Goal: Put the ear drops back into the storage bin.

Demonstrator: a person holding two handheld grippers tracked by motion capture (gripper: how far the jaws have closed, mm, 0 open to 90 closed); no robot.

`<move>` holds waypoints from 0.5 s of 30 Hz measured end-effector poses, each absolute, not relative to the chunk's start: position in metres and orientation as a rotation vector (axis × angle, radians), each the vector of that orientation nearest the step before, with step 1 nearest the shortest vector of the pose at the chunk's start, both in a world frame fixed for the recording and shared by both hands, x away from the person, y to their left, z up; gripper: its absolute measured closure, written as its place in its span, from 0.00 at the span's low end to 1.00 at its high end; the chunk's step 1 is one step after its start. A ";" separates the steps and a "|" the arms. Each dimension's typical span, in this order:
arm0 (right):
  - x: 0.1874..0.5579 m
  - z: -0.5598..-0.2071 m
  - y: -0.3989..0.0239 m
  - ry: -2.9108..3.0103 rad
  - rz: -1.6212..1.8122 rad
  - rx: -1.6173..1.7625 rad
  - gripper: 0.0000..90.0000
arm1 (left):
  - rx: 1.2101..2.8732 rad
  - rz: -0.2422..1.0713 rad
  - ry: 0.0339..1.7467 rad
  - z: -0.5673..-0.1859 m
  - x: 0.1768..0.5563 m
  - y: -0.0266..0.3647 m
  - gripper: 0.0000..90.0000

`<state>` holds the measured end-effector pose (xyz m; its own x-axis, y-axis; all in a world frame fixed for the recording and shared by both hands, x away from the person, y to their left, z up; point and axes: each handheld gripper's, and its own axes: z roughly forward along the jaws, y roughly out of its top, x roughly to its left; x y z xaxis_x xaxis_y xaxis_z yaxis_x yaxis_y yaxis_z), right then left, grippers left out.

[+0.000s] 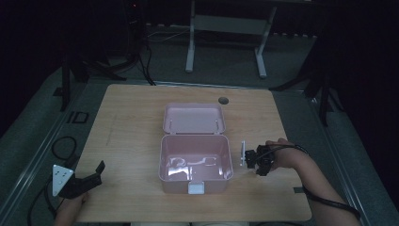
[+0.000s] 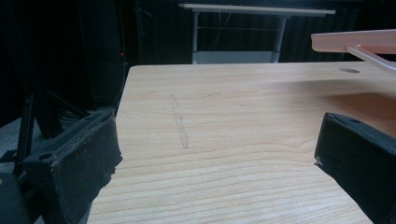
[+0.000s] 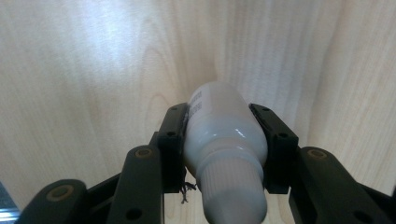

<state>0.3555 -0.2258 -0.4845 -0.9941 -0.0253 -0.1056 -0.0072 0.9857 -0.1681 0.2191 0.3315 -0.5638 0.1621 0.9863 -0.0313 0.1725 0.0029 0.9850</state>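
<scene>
A white bottle [image 3: 224, 140] is being clamped between the 2 jaws of the right gripper [image 1: 254, 160], just right of the pink box [image 1: 162, 160]; the left gripper [image 1: 89, 181] is being kept wide.

No lettering can be read here. A white bottle [image 3: 224, 140] carries a strip of dark print near its far end in the right gripper view, too small and blurred to make out. The pink box [image 1: 195, 160] shows no legible marking.
</scene>
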 end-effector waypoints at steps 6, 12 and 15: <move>0.350 -0.482 -0.226 3.036 -0.259 -0.048 0.66 | 1.396 0.985 1.214 -0.564 0.219 0.332 0.00; 0.346 -0.469 -0.225 3.093 -0.233 -0.041 0.66 | 1.396 0.986 1.216 -0.564 0.219 0.332 0.00; 0.343 -0.465 -0.225 3.098 -0.250 -0.041 0.66 | 1.395 0.986 1.216 -0.564 0.219 0.332 0.00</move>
